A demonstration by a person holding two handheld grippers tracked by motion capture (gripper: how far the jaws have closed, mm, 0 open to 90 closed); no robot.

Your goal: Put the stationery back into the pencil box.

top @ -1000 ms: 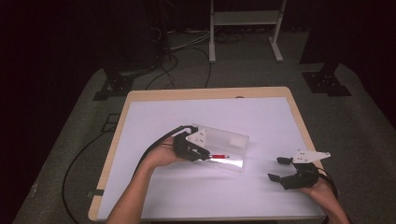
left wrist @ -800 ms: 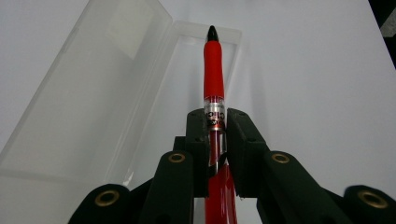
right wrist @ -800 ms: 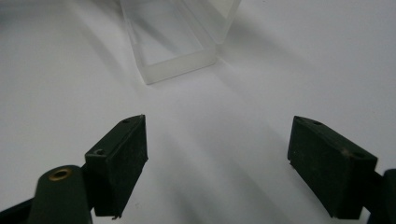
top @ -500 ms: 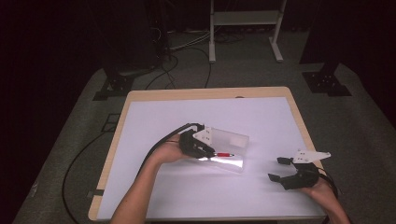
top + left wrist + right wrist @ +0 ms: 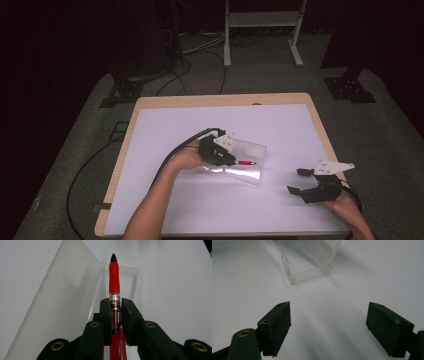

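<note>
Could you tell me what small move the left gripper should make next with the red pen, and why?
Probably lower the red pen into the clear case's open tray and then release. The left gripper grips the pen by its barrel, tip pointing over the tray, lid folded open beside it; the right gripper waits open, apart.

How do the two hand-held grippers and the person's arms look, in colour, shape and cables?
Both the left gripper and the right gripper are black, with two blocky jaws, brass-coloured rivets and a pale three-cornered plate on top. A black cable trails from each. The forearms are bare, without sleeves.
</note>
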